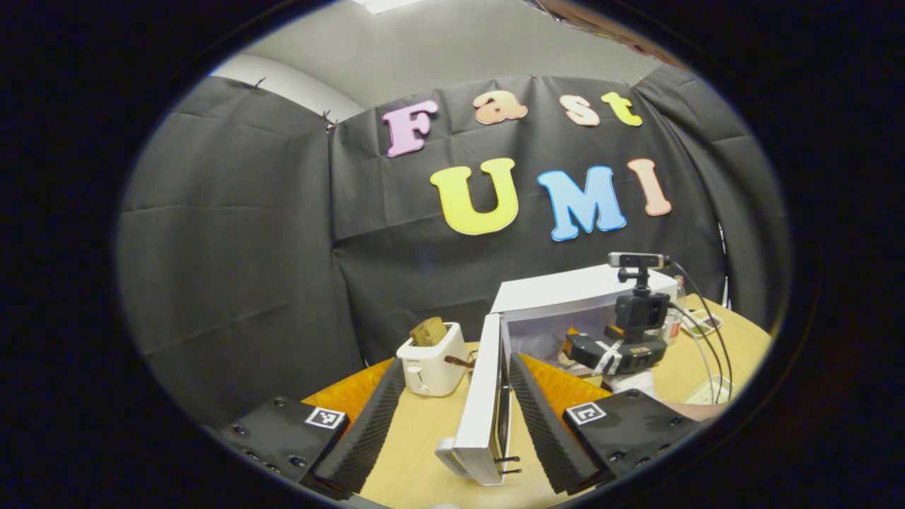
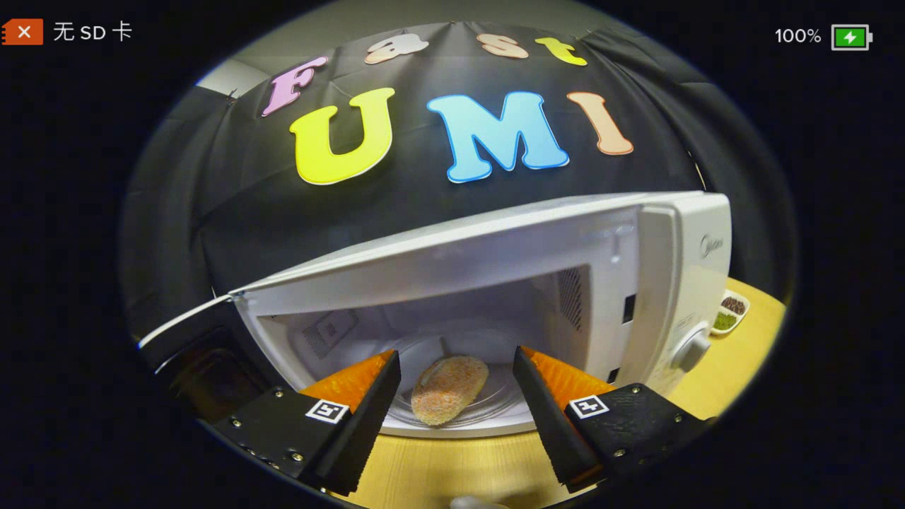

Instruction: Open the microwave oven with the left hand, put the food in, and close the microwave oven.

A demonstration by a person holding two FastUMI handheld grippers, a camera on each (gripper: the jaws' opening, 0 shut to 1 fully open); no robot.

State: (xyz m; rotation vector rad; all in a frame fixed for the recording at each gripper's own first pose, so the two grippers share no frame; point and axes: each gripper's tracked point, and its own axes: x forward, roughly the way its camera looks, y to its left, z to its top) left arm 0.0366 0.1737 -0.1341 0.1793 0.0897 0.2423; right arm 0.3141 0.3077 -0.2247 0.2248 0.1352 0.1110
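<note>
Left claw [image 1: 456,417]: fingers spread wide, nothing between the pads; the open microwave door [image 1: 484,403] stands edge-on in the gap, its handle [image 1: 456,459] low at the near end. Cannot tell whether either finger touches the door.

Right claw [image 2: 456,396]: fingers apart, empty, at the mouth of the microwave oven [image 2: 495,283]. In the left gripper view it shows [image 1: 601,353] in front of the cavity.

Food [image 2: 449,389]: breaded piece lying on the glass turntable [image 2: 495,410] inside the cavity, apart from both fingers, free room on either side.

Toaster [image 1: 431,364] on the wooden surface [image 1: 424,452], left of the door. Small dishes [image 2: 732,311] sit right of the oven.
</note>
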